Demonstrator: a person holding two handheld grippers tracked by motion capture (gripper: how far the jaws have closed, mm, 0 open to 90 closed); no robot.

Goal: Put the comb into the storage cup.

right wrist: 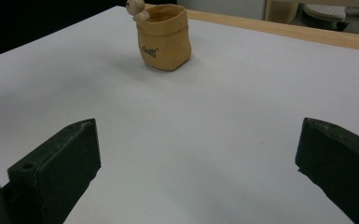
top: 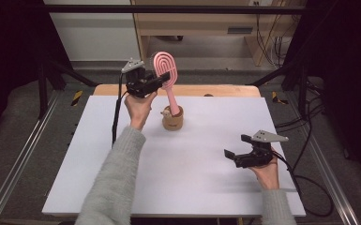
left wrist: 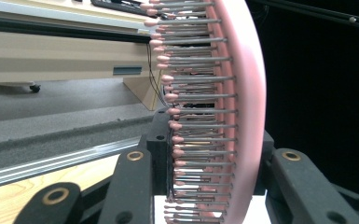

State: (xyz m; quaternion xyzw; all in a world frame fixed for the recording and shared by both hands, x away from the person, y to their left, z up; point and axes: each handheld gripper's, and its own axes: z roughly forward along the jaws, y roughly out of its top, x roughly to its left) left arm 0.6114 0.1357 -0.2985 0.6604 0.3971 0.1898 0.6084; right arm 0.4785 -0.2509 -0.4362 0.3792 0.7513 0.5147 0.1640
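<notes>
A pink hairbrush stands nearly upright at the table's far middle. My left gripper is shut on its oval head, and the bristles run between the two black fingers. The handle slants down to the mouth of a small tan pot with a little bear figure on its rim; I cannot tell whether the tip is inside. My right gripper hovers low at the near right, open, with only bare table between its jaws. It faces the pot.
A white board covers the wooden table. Metal frame rails run along both sides. Cables trail off the right edge. Light wooden furniture stands behind the table.
</notes>
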